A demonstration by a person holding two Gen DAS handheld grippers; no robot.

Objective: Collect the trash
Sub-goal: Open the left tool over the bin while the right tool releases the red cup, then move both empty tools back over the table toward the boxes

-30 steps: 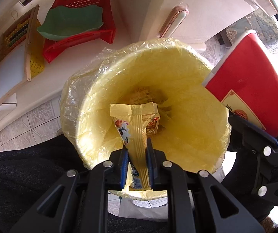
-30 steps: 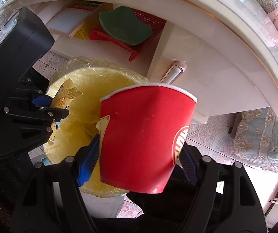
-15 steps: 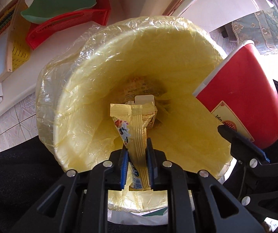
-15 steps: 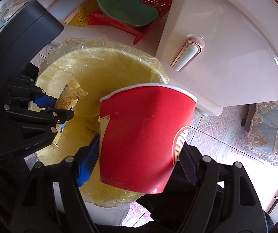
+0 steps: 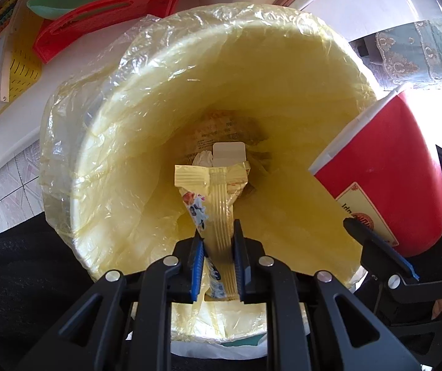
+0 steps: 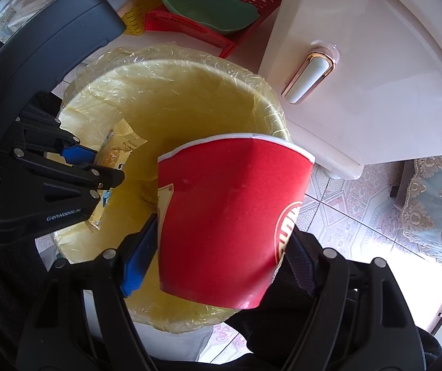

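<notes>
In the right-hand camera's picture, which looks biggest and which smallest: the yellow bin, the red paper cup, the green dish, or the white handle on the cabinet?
As they appear in that view:
1. Yellow bin
2. Red paper cup, swollen by nearness to the lens, so its rank against the bin is unsure
3. Green dish
4. White handle

Black hand-held gripper (image 5: 219, 256); blue pads (image 5: 197, 266); silver screws.

Red cup (image 6: 227, 216) hides the bin's (image 6: 190, 71) right wall
</notes>
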